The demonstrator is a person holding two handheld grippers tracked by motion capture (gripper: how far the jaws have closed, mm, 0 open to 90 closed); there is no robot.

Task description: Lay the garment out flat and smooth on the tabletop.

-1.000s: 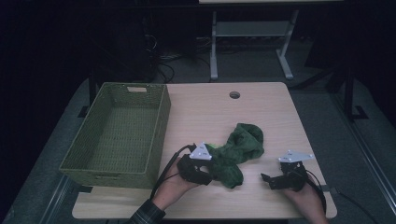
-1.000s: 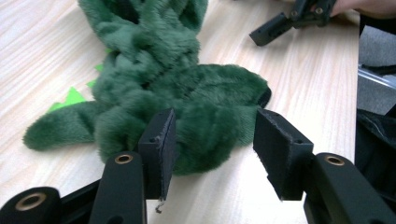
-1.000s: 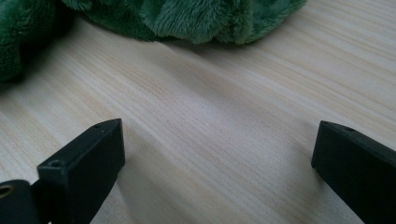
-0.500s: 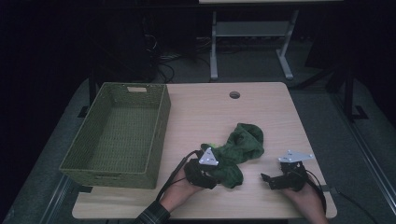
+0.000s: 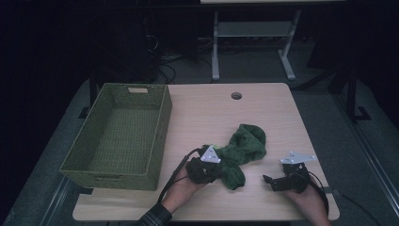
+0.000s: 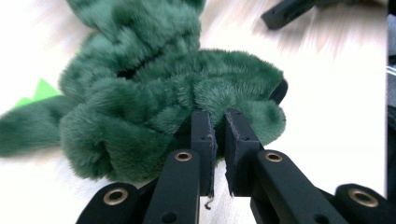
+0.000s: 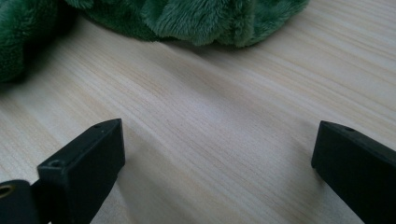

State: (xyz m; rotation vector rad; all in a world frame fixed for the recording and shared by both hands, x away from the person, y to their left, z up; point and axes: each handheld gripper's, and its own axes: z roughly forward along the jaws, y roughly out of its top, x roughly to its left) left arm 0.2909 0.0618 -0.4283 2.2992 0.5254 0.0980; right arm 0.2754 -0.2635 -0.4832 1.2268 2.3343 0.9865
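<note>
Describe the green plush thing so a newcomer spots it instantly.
Start at the wooden table; a green woven basket fills its left side. Right of the basket, near the front edge, lies the crumpled green plush cloth, pinched by the left tool. It is the one soft, furry item, darker than the basket.

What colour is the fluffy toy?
Dark green fluffy toy, clearest in the left gripper view.

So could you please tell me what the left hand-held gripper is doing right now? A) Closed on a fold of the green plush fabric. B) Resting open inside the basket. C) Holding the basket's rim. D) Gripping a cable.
A: in the left gripper view the left hand-held gripper has its jaws pinched together on a fold of the green plush fabric.
</note>
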